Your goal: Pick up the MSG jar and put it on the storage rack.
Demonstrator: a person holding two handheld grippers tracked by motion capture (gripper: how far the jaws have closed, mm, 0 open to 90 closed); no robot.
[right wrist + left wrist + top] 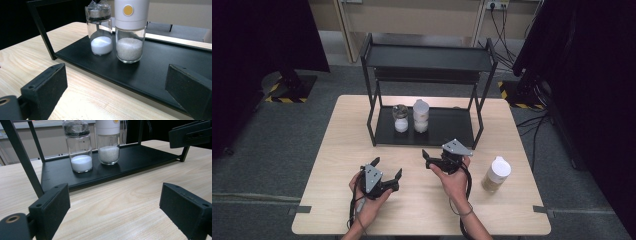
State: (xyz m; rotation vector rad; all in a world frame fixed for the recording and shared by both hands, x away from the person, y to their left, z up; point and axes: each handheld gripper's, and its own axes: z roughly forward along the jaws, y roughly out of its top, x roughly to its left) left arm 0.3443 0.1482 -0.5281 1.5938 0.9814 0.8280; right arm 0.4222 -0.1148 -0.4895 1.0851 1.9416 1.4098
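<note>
A black two-tier rack (452, 131) stands at the back of the wooden table. Two containers sit side by side on its bottom shelf. One is a glass jar with a dark lid (400, 118) (78, 150) (100, 32) holding fine white powder. The other is a white-capped shaker (420, 116) (108, 141) (130, 32) holding coarse white grains. My left gripper (387, 167) (117, 205) hovers open over bare table, well in front of the shelf. My right gripper (437, 152) (117, 85) is open and empty just before the shelf's front edge, facing both containers.
A third jar with a white lid (497, 174) and tan contents stands on the table at the right, beside my right hand. The rack's upper shelf (427, 57) overhangs the containers. Its left front post (23, 157) rises near my left gripper. Grey floor surrounds the table.
</note>
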